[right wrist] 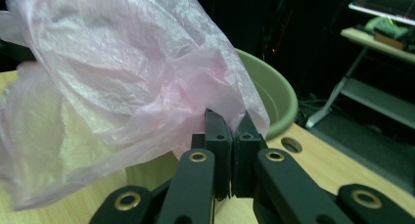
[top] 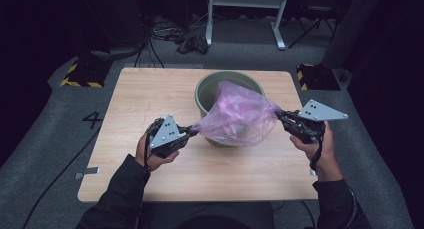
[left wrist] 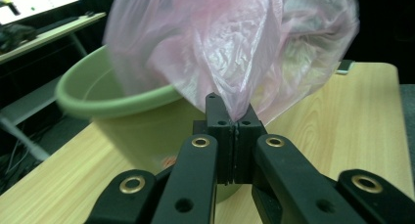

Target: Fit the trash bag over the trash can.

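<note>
Pink bag hangs stretched between the two sets of fingers — long axis running hand to hand, across the near rim of the green bucket.

Left gripper: fingers pressed together on a twisted corner of the film; in the left gripper view the plastic fans up and forward from the closed tips, bucket wall just beyond and below. Right gripper: fingers likewise clamped on the opposite edge, film bunching up and away to their left, bucket rim just behind it.

Key relation: the bucket's mouth lies ahead of and between both sets of fingers, slightly beyond the line joining them. Bag sags over the near side, partly inside, mostly hanging over the front wall. The left fingers sit lower and nearer the person; the right fingers sit a little higher and farther forward.

Both forearms come in low over the counter, hands angled inward toward each other — grippers roughly level.

Judgement: lining the bucket calls for carrying both edges forward over the rim.
</note>
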Available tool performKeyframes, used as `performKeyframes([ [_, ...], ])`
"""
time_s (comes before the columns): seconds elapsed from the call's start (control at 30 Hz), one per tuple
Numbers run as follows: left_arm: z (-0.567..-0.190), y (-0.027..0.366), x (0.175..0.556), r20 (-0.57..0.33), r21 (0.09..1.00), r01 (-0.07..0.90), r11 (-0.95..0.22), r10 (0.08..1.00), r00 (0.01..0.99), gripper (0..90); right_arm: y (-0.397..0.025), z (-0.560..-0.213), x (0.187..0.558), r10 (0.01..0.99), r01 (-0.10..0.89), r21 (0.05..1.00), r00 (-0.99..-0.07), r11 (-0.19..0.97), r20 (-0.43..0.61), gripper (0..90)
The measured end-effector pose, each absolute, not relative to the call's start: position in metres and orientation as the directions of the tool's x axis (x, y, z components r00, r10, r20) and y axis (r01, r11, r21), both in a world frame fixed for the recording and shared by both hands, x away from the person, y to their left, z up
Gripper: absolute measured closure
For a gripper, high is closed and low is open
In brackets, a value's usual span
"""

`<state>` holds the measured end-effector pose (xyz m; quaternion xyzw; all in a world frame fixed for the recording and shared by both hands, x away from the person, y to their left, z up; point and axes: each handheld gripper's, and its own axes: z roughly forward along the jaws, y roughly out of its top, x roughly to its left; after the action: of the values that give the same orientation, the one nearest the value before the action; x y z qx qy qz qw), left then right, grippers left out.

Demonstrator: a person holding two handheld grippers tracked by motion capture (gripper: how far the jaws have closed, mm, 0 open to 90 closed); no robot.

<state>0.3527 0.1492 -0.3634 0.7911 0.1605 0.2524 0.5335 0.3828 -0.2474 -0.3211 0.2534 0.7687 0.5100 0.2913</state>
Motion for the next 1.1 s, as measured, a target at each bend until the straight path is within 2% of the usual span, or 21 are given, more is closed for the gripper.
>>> performKeyframes([
  [0.67, -0.386, 0.188, 0.357, 0.162, 0.921, 0.089, -0.379, 0.582, 0.797, 88.7, -0.278, -0.348, 0.391, 0.745, 0.203, 0.938, -0.663, 0.280, -0.079, 88.4],
  [0.7, -0.387, 0.188, 0.358, 0.156, 0.922, 0.095, -0.375, 0.585, 0.796, 86.6, -0.278, -0.349, 0.390, 0.743, 0.205, 0.937, -0.664, 0.284, -0.080, 88.3],
  [0.8, -0.386, 0.188, 0.357, 0.127, 0.922, 0.128, -0.365, 0.598, 0.791, 57.8, -0.277, -0.351, 0.390, 0.741, 0.212, 0.938, -0.669, 0.275, -0.066, 87.1],
  [0.83, -0.384, 0.187, 0.354, 0.139, 0.920, 0.123, -0.372, 0.604, 0.785, 45.4, -0.277, -0.351, 0.389, 0.739, 0.213, 0.939, -0.671, 0.269, -0.060, 86.0],
  [0.9, -0.380, 0.186, 0.346, 0.136, 0.932, 0.104, -0.347, 0.602, 0.787, 31.6, -0.276, -0.352, 0.389, 0.732, 0.214, 0.937, -0.679, 0.275, -0.059, 84.1],
  [1.0, -0.365, 0.182, 0.333, 0.160, 0.944, 0.051, -0.327, 0.586, 0.795, 25.5, -0.274, -0.351, 0.389, 0.722, 0.210, 0.935, -0.688, 0.287, -0.067, 81.5],
  [1.1, -0.350, 0.176, 0.329, 0.180, 0.948, 0.013, -0.317, 0.572, 0.800, 24.3, -0.271, -0.350, 0.388, 0.709, 0.197, 0.931, -0.700, 0.306, -0.084, 76.4],
])
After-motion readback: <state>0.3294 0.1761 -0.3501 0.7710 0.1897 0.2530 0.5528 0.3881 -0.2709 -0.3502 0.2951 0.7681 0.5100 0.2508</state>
